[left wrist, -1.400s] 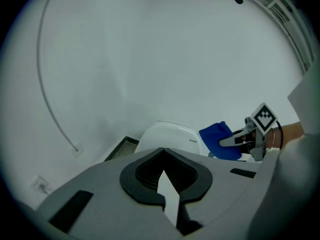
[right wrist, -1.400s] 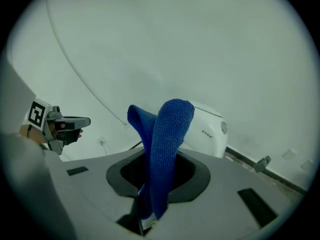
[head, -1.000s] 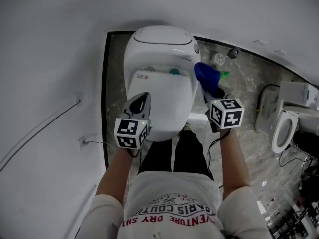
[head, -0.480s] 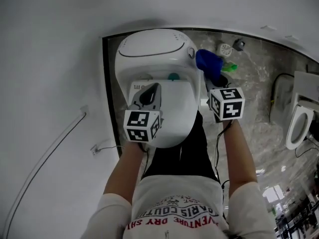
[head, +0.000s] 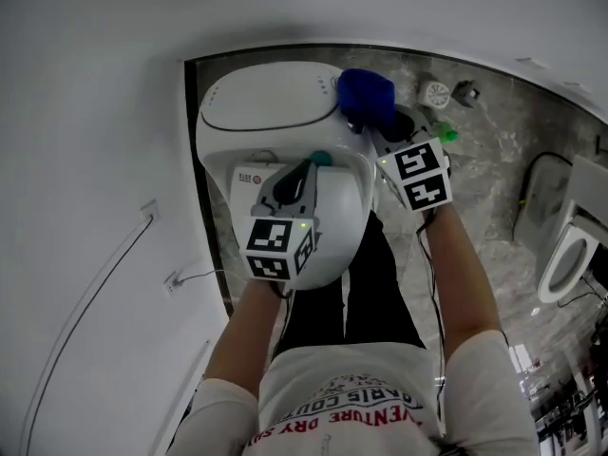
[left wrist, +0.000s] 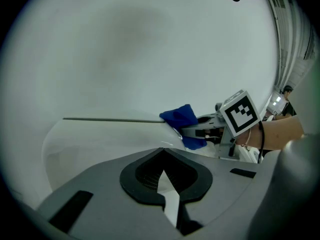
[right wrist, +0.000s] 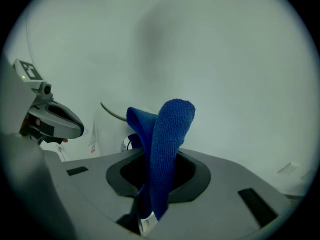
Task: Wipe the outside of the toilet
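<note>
Pinching a blue cloth [right wrist: 167,149], the right gripper [head: 372,129] seemingly touches the toilet [head: 266,112].

Grey marbled floor [head: 494,188] is carrying a white toilet [head: 266,112] against the wall. Round drain cover [head: 437,93] is lying nearby, and a second toilet [head: 568,259] is standing far right.

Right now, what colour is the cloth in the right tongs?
Blue; the cloth shows best in the right gripper view.

Bathroom corner: white wall [head: 85,112], grey marbled floor [head: 494,160].
To your left the wall is plain, with one socket [head: 174,279] low down; the floor carries a round drain [head: 436,92] and, far right, a second toilet [head: 560,259].
</note>
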The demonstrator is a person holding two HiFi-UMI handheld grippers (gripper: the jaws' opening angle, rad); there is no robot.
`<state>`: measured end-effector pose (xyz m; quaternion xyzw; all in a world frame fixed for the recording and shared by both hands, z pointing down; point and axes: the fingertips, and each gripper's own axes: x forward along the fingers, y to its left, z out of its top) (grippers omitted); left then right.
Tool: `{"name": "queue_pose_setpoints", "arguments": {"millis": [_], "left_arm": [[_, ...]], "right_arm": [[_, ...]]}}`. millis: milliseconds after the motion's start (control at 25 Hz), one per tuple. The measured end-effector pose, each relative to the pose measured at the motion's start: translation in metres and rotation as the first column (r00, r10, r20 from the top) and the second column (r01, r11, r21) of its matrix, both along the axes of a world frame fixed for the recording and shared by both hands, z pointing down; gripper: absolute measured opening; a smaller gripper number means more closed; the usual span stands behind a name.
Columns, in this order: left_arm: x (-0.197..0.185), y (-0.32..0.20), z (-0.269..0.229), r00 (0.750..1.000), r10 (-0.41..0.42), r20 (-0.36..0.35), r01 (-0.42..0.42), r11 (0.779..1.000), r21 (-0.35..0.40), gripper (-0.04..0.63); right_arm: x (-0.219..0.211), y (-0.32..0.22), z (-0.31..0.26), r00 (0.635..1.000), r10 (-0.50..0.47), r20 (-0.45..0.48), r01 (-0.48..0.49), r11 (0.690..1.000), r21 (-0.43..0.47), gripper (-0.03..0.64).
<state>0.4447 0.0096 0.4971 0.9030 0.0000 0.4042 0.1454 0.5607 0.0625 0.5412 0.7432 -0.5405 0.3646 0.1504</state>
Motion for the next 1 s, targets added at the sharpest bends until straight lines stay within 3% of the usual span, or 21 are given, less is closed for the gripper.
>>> {"name": "queue_pose_setpoints", "arguments": {"millis": [120,280,600,720,1000], "left_arm": [[-0.001,0.009,0.005,1.0,0.02,-0.003,-0.02,1.0,-0.016,0.006],[-0.011,0.016,0.019,0.999,0.048,0.003,-0.048,0.999,-0.014,0.006],[-0.048,0.019,0.037,0.993,0.114,-0.018,-0.114,0.993,-0.006,0.006],[-0.062,0.021,0.043,0.99,0.137,-0.021,-0.138,0.99,-0.011,0.006],[-0.077,0.027,0.051,0.981,0.183,-0.066,-0.184,0.983,-0.009,0.006]], "right_arm": [[-0.006,-0.002,0.01,0.998,-0.066,-0.01,0.066,0.998,0.016,0.077],[-0.018,0.011,0.024,0.996,-0.086,0.002,0.086,0.996,0.028,0.077],[-0.045,0.036,0.04,0.999,0.02,-0.039,-0.019,0.999,0.035,0.077],[-0.061,0.051,0.055,0.997,0.059,-0.044,-0.059,0.998,-0.003,0.077],[-0.112,0.09,0.116,1.0,0.028,-0.009,-0.028,0.993,-0.11,0.077]]}}
